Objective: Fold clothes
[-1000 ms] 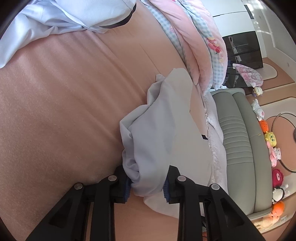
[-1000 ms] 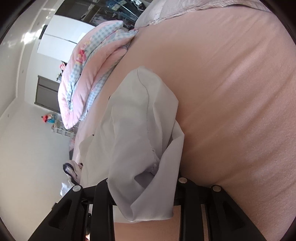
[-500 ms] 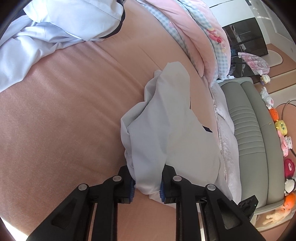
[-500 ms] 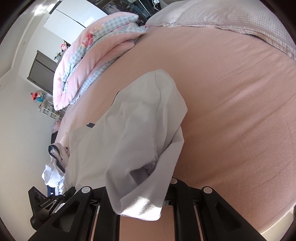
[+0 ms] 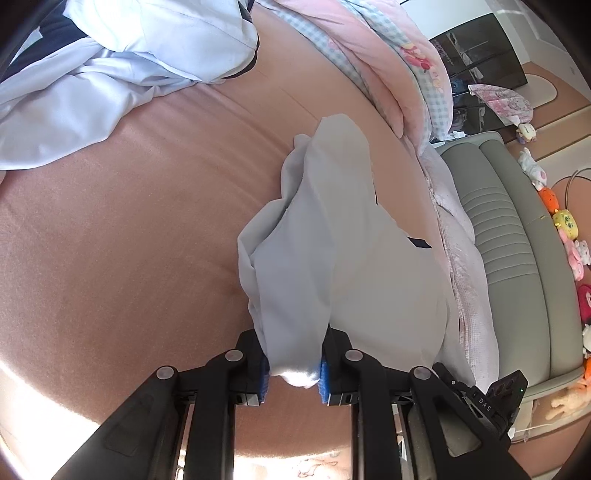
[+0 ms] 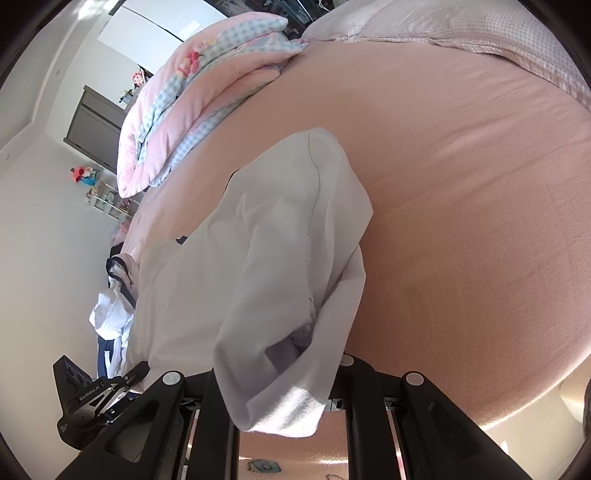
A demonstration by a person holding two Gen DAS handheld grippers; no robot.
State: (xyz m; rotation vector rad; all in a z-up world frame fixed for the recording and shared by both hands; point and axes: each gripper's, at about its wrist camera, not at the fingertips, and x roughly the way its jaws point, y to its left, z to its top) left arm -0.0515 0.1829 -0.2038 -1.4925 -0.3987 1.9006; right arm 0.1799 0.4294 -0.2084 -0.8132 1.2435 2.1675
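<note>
A pale white-blue garment [image 5: 332, 251] hangs stretched over the pink bed sheet [image 5: 129, 240], held by both grippers. My left gripper [image 5: 293, 363] is shut on one bunched corner of it, cloth squeezed between the blue pads [image 5: 263, 373]. In the right wrist view the same garment [image 6: 280, 258] drapes over my right gripper [image 6: 284, 373], which is shut on its other corner; cloth hides the fingertips. The far end of the garment touches the sheet. The other gripper's body [image 6: 88, 398] shows at lower left.
A heap of light blue clothes [image 5: 110, 62] lies at the bed's far left. A folded pink and blue checked quilt [image 5: 388, 66] lies along the far edge. A grey bench [image 5: 517, 251] with plush toys stands beside the bed. A pillow [image 6: 461, 29] lies at the top.
Both grippers have pulled back and lifted with the garment still held, so more of the bed and the blue heap shows. The garment hangs longer and straighter than before.
</note>
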